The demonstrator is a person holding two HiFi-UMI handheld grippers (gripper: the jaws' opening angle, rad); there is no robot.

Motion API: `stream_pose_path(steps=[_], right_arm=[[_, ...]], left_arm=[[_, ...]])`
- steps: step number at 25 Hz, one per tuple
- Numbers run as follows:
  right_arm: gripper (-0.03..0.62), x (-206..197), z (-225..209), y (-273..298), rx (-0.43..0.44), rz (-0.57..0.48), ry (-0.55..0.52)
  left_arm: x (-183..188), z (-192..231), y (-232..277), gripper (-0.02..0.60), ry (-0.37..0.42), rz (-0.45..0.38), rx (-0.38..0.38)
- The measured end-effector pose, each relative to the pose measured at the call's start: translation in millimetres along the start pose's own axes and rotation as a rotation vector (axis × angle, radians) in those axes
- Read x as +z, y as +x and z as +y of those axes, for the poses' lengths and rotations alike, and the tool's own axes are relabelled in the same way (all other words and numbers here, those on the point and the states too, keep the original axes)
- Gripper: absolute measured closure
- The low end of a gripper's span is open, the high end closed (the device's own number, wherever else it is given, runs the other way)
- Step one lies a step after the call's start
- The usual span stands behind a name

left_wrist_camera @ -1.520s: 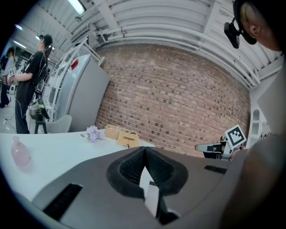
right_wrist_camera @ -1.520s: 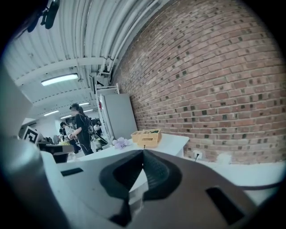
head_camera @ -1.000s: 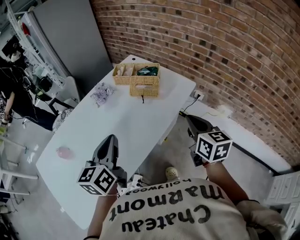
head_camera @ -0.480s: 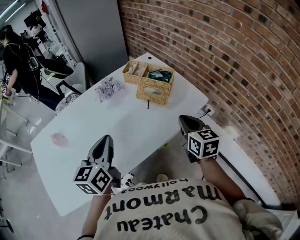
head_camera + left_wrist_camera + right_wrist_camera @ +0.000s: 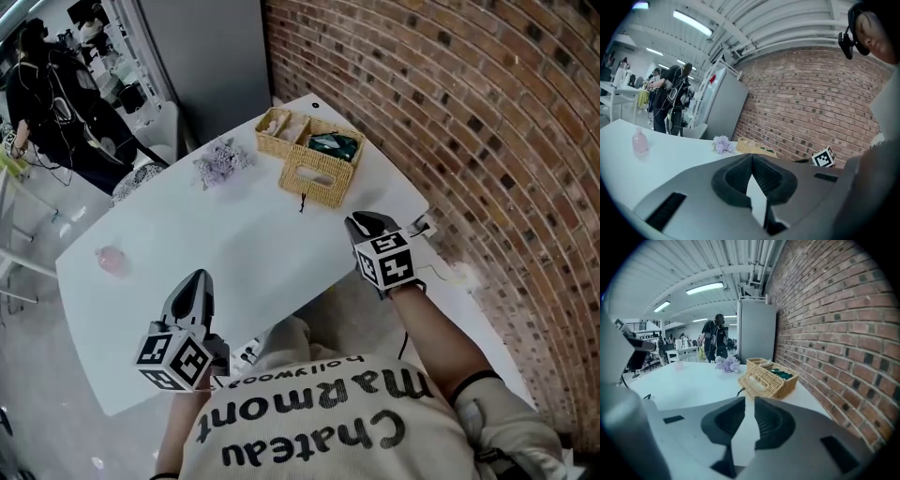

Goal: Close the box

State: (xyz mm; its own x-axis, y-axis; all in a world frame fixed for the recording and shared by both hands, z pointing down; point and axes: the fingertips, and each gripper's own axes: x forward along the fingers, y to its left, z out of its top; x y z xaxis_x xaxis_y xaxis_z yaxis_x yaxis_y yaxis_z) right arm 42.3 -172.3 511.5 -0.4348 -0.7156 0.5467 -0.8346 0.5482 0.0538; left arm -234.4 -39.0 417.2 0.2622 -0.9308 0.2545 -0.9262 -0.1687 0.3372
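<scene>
White tabletop [image 5: 216, 253] runs beside the brick wall [image 5: 450, 103]. The wicker box [image 5: 314, 159] sits at the tabletop's far end near the wall, with its lid tilted open. The right gripper [image 5: 361, 223] points at the box, well apart from it. Its jaws have just been opening, are slightly parted and hold nothing. The left gripper [image 5: 192, 281] is over the near tabletop, clenched and empty. Purple flowers [image 5: 220, 161] lie left of the box.

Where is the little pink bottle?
In the head view, the pink bottle stands alone near the table's left edge; the flowers and wicker box sit farther back to its right.
</scene>
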Motion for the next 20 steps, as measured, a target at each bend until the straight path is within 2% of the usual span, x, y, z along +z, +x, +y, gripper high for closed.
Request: stream_pose_path(steps=[11, 20], right_arm=[[0.425, -3, 2, 69, -0.027, 0.159, -0.31], [0.346, -18, -5, 105, -0.152, 0.246, -0.546]], left_arm=[[5, 27, 32, 0.58, 0.02, 0.033, 0.018], [1, 47, 40, 0.58, -0.009, 0.053, 0.044]])
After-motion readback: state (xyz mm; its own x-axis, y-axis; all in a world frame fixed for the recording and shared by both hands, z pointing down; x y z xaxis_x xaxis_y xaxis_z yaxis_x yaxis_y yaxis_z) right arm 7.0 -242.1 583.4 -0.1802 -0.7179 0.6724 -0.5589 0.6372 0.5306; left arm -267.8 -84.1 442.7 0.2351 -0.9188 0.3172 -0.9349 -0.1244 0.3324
